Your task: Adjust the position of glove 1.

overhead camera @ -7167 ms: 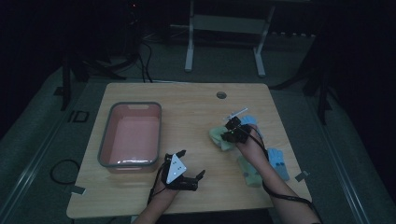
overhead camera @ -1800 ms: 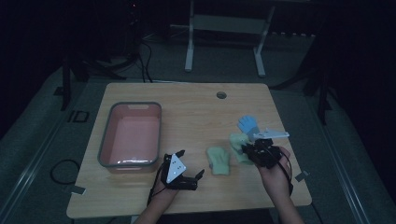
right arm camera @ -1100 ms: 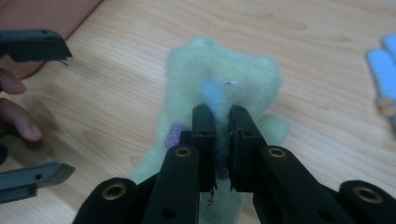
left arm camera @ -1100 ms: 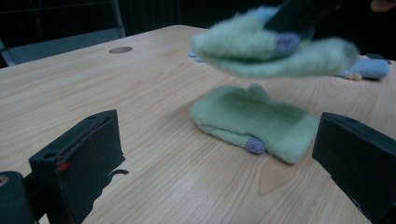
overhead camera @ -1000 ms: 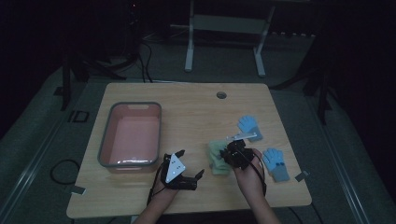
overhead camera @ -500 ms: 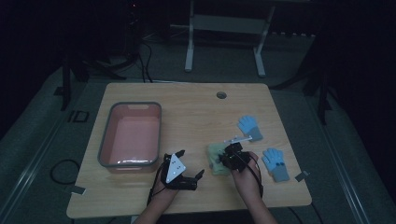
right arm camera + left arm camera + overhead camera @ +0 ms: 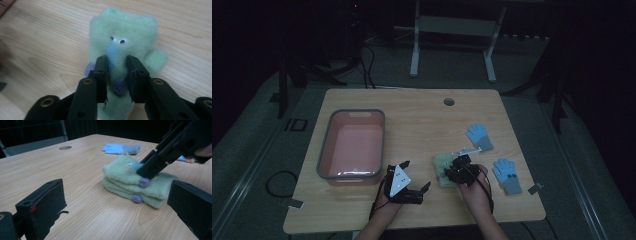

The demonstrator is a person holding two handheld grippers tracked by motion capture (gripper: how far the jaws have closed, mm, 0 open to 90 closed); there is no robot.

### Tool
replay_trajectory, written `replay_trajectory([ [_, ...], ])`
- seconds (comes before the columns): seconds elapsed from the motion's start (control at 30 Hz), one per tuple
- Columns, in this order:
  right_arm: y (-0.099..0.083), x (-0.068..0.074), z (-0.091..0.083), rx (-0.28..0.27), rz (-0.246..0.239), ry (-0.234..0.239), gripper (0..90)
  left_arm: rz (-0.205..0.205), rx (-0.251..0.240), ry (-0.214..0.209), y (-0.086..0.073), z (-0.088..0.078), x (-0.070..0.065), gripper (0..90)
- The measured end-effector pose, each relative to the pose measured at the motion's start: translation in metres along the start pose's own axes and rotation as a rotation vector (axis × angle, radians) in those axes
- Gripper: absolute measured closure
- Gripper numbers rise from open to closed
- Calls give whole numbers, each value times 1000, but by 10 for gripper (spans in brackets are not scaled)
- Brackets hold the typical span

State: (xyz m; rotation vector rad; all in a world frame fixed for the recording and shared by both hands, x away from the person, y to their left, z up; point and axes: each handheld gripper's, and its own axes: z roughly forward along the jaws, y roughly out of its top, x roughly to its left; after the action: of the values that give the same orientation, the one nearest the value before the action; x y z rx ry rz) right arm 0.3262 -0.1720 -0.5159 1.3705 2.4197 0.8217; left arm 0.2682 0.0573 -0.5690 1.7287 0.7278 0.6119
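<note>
Two fuzzy green gloves (image 7: 441, 166) lie stacked near the table's front middle, the top one (image 7: 125, 27) showing small eyes and a blue nose. My right gripper (image 7: 457, 170) points down onto the top glove (image 7: 120, 170). Its jaws (image 7: 117, 63) have just been opening and stand slightly apart, with a ridge of green fluff still between the pads. My left gripper (image 7: 415, 175) rests on the table left of the stack, open wide with nothing between its jaws (image 7: 118, 195). The right gripper's black fingers (image 7: 150, 168) also appear in the left gripper view, on top of the stack.
A pink tub with a grey rim (image 7: 326, 145) stands at the left of the table. Two light blue gloves (image 7: 478, 135) (image 7: 507, 174) lie apart at the right. A cable hole (image 7: 449, 102) sits near the far edge. Tape bits mark the front corners.
The right gripper came left from the blue gloves with a green glove, sank onto the other green glove, and its jaws parted a little. The left gripper stayed put.
</note>
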Motion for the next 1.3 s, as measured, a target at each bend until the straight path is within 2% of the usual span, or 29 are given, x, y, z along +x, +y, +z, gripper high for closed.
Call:
replay_trajectory([
  [0.13,2,-3,-10,-13,-8,26,644,-42,-4,-5,0,0,3,18],
  [0.23,3,-5,-16,-25,-31,31,596,-48,-2,0,0,1,3,18],
  [0.33,6,-9,-21,-32,-47,37,566,-26,16,-6,1,2,1,18],
  [0.43,9,-18,-27,-44,-59,52,534,-2,55,-34,2,4,-1,18],
  [0.5,10,-24,-30,-57,-44,64,523,10,68,-22,3,5,-3,18],
  [0.57,10,-28,-31,-53,-65,69,500,27,88,-4,3,5,-4,18],
  [0.63,11,-31,-32,-52,-78,71,500,41,89,3,3,4,-5,18],
  [0.77,11,-39,-35,-65,-105,89,497,31,102,-19,3,4,-6,18],
  [0.83,11,-43,-36,-71,-122,96,492,25,125,-35,4,4,-8,18],
  [0.9,11,-44,-36,-73,-128,99,491,38,123,-26,6,4,-11,18],
  [1.0,8,-50,-35,-90,-147,117,486,18,108,-49,6,5,-14,18],
  [1.13,1,-53,-33,-127,-172,158,486,22,123,-65,5,7,-17,18],
  [1.3,-6,-62,-36,-170,-212,204,486,-10,147,-95,6,6,-16,18],
])
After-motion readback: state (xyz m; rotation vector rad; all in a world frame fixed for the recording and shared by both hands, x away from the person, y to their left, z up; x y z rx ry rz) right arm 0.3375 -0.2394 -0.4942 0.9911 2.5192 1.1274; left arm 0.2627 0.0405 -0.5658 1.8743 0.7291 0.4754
